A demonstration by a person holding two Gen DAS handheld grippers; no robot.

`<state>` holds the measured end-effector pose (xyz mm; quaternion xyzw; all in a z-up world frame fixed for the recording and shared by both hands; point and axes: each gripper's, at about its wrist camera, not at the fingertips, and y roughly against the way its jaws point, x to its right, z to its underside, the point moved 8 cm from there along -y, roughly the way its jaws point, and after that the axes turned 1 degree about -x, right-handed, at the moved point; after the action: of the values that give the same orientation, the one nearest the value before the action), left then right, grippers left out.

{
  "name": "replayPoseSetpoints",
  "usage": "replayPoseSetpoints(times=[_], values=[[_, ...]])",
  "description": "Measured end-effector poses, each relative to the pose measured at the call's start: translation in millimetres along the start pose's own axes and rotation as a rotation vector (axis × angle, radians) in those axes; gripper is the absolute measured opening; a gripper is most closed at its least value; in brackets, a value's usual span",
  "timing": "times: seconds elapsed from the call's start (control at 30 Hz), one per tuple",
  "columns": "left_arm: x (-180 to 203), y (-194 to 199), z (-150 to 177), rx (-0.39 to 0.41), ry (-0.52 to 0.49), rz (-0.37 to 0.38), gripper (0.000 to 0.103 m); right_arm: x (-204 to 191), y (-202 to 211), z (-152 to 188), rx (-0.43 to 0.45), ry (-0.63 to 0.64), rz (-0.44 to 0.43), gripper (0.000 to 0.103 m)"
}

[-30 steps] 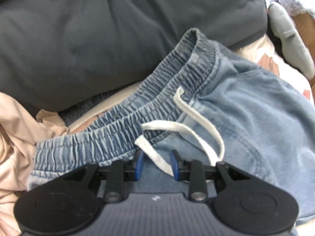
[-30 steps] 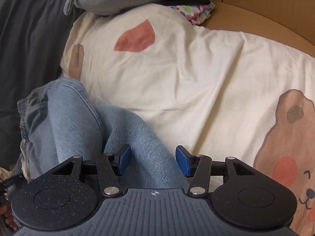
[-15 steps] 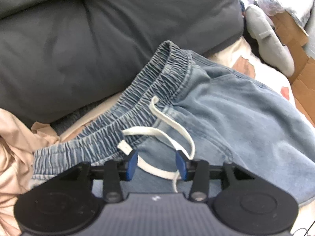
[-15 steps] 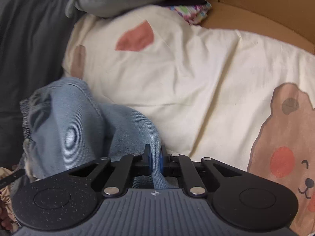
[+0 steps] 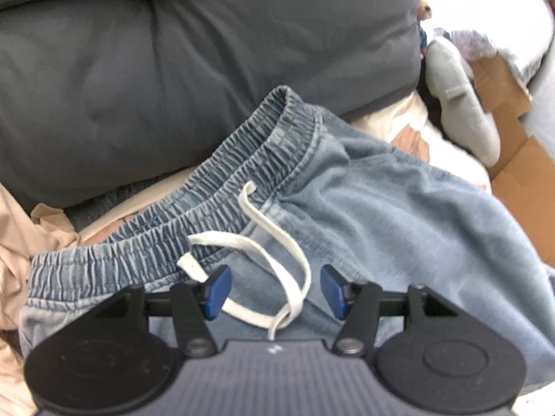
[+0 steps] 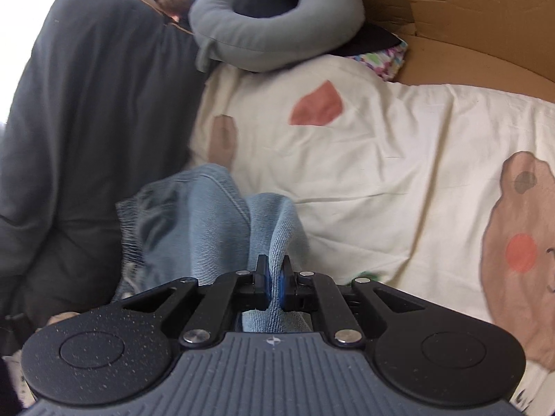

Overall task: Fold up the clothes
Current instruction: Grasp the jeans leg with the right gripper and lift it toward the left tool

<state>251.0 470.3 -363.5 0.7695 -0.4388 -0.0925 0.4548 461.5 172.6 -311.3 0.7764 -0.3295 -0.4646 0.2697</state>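
Note:
Light blue denim trousers (image 5: 399, 215) with a gathered elastic waistband (image 5: 242, 159) and a white drawstring (image 5: 277, 253) lie across the bed. My left gripper (image 5: 275, 291) is open just above the cloth below the waistband, and the drawstring loops between its blue pads. In the right wrist view the same trousers (image 6: 204, 222) bunch up in front of my right gripper (image 6: 274, 282), which is shut on a raised fold of the denim.
A dark grey duvet (image 5: 173, 69) fills the back left. A cream sheet with bear prints (image 6: 381, 173) spreads to the right. A grey neck pillow (image 6: 274, 27) and brown cardboard (image 6: 468, 24) lie beyond it. Beige cloth (image 5: 14, 249) is heaped at the left.
My right gripper closed on a fold of the trousers and lifted it. My left gripper's pads spread wider while it drew back slightly from the waistband.

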Motion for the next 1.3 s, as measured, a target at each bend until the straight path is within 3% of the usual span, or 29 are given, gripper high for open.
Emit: replayPoseSetpoints(times=[0.2, 0.6, 0.87, 1.17, 1.27, 1.3], values=[[-1, 14, -6, 0.06, 0.052, 0.036, 0.063, -37, 7, 11, 0.014, 0.001, -0.063, 0.003], [14, 25, -12, 0.082, 0.069, 0.096, 0.064, -94, -21, 59, -0.038, -0.008, -0.172, 0.003], [38, 20, -7, 0.046, 0.09, 0.23, 0.069, -119, -54, 100, -0.122, 0.014, -0.206, 0.003], [54, 1, -11, 0.022, 0.092, 0.326, 0.071, -137, -88, 139, -0.203, 0.074, -0.213, 0.003], [55, -13, -9, 0.006, 0.087, 0.323, 0.066, -140, -97, 150, -0.228, 0.09, -0.208, 0.003], [56, -17, -9, -0.002, 0.086, 0.324, 0.058, -140, -100, 154, -0.237, 0.098, -0.203, 0.004]])
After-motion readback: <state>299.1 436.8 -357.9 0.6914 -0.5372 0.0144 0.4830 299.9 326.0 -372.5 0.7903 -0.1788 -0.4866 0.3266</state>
